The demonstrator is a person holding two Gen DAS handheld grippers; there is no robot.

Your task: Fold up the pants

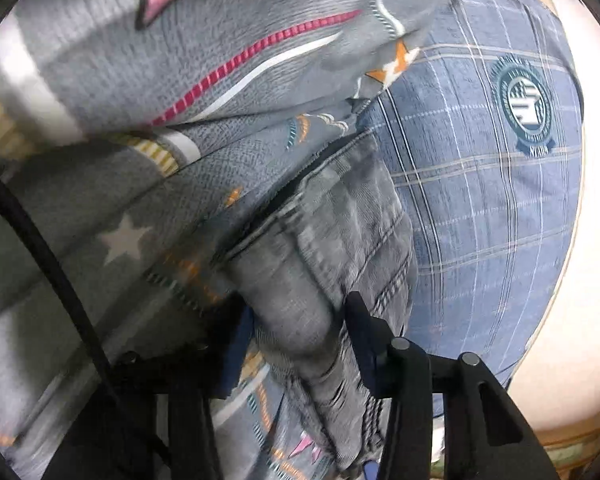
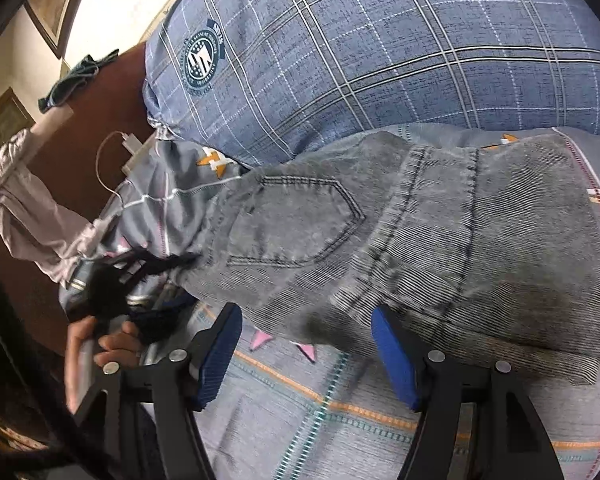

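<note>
Jeans lie on the bed's patterned sheet, just ahead of both tools and below a plaid pillow. The bunch in your left tool looks thick and loosely gathered; pull hard and I think layers could slip out, skewing the fold. That left tool is partly closed, pads clamped on a gathered fold of denim. Your right tool stands apart, its right pad at the jeans' edge, gripping nothing.

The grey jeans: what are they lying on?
The grey jeans lie on a grey patterned bedsheet, with a blue checked pillow just behind them. The sheet directly beneath the jeans is covered, so anything there cannot be seen.
</note>
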